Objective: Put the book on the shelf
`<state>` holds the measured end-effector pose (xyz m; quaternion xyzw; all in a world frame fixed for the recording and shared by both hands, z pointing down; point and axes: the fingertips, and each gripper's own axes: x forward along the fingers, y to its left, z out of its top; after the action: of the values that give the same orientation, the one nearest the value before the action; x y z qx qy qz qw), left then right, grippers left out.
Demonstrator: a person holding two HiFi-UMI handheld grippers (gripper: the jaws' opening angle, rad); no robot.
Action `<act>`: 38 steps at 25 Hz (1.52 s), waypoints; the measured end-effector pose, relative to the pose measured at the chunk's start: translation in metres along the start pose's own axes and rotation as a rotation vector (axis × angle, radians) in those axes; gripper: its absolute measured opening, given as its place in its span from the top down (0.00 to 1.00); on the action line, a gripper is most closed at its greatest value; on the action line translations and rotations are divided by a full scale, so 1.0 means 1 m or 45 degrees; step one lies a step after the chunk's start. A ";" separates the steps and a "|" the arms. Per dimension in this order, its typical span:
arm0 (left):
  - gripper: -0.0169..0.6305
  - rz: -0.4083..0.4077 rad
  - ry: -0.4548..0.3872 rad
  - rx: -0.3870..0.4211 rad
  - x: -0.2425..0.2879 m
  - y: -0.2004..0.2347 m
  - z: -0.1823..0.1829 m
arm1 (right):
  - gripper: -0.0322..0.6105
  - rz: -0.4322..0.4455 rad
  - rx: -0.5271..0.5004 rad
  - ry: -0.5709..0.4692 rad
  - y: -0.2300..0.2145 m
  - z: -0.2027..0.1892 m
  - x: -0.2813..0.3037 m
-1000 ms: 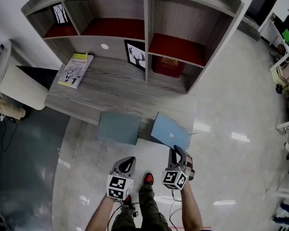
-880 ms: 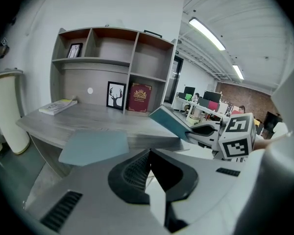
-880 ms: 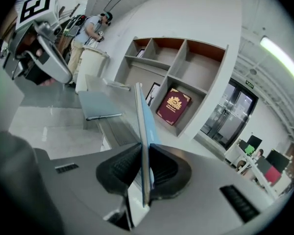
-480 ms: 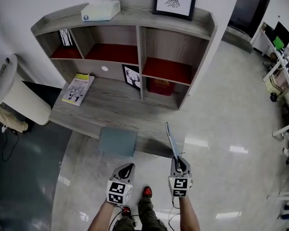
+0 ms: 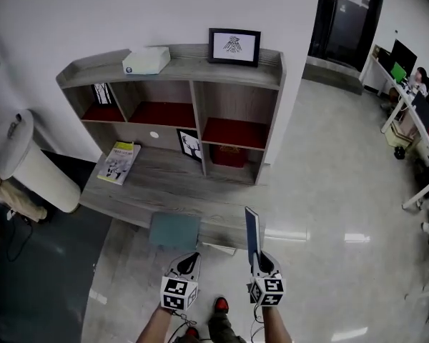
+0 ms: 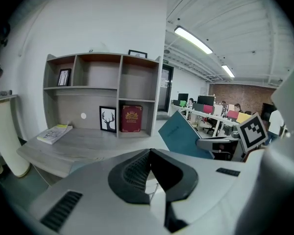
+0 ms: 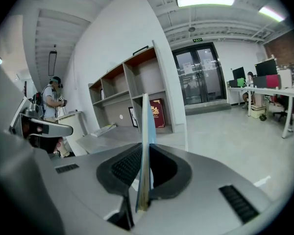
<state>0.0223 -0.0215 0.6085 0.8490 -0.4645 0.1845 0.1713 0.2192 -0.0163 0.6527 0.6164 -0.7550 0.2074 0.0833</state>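
Observation:
My right gripper (image 5: 257, 257) is shut on the lower edge of a thin blue book (image 5: 252, 233), which stands upright on edge in front of the desk (image 5: 171, 188). In the right gripper view the blue book (image 7: 146, 141) rises straight up between the jaws. The grey shelf unit (image 5: 194, 107) with red-lined compartments stands beyond it. My left gripper (image 5: 190, 257) hangs beside the right one, shut and holding nothing. The left gripper view shows the blue book (image 6: 182, 137) tilted at the right.
A second teal book (image 5: 175, 231) lies at the desk's front edge. A yellow magazine (image 5: 119, 161) lies at the left. A deer picture (image 5: 191, 145) and a red book (image 5: 231, 156) stand under the shelves. A white box (image 5: 146, 61) and a framed picture (image 5: 234, 46) sit on top.
The blue book has turned from lying flat to standing on edge as the right gripper rolled. Both grippers have risen, and the shelf now sits farther back in the head view.

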 end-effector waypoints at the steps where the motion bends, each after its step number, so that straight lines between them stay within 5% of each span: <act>1: 0.96 0.002 -0.008 0.006 -0.003 -0.002 0.004 | 0.85 0.007 -0.001 -0.018 0.002 0.006 -0.005; 18: 0.96 0.033 -0.176 0.046 -0.048 -0.014 0.085 | 0.85 0.134 -0.027 -0.427 0.040 0.144 -0.080; 27: 0.96 0.023 -0.276 0.059 -0.053 -0.014 0.121 | 0.85 0.148 -0.072 -0.508 0.050 0.176 -0.087; 38: 0.96 -0.036 -0.297 0.103 0.008 0.015 0.174 | 0.85 0.123 -0.102 -0.556 0.035 0.219 -0.031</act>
<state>0.0408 -0.1155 0.4625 0.8774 -0.4615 0.1007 0.0843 0.2203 -0.0745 0.4361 0.6062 -0.7913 0.0426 -0.0679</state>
